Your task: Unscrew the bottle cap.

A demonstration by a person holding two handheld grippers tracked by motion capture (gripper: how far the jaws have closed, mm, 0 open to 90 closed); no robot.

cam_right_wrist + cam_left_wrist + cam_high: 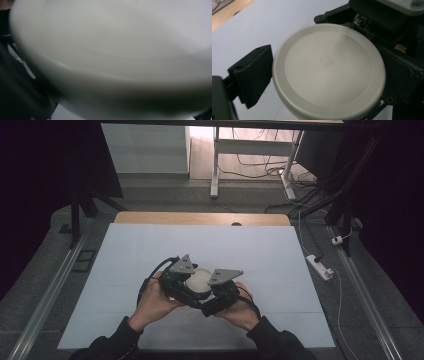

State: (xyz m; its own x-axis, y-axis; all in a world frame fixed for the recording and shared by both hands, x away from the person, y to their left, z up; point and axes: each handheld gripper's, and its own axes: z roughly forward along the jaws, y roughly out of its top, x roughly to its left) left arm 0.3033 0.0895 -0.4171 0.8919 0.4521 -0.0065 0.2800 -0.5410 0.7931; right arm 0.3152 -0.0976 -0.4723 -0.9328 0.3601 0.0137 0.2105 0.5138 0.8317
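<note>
white bowl (329, 72) | upside down | between both grippers | contents hidden

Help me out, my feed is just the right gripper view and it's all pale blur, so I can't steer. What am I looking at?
Observer: A round white dish, right up against your camera.
Operator: Where is it on the table?
Observer: In the high view it is near the person's edge of the table, between the left gripper and the right gripper.
Operator: Which side of it faces the left gripper's camera?
Observer: A flat round face with a small square stamp in its middle. One black jaw stands beside the rim. I can't tell whether it grips.
</note>
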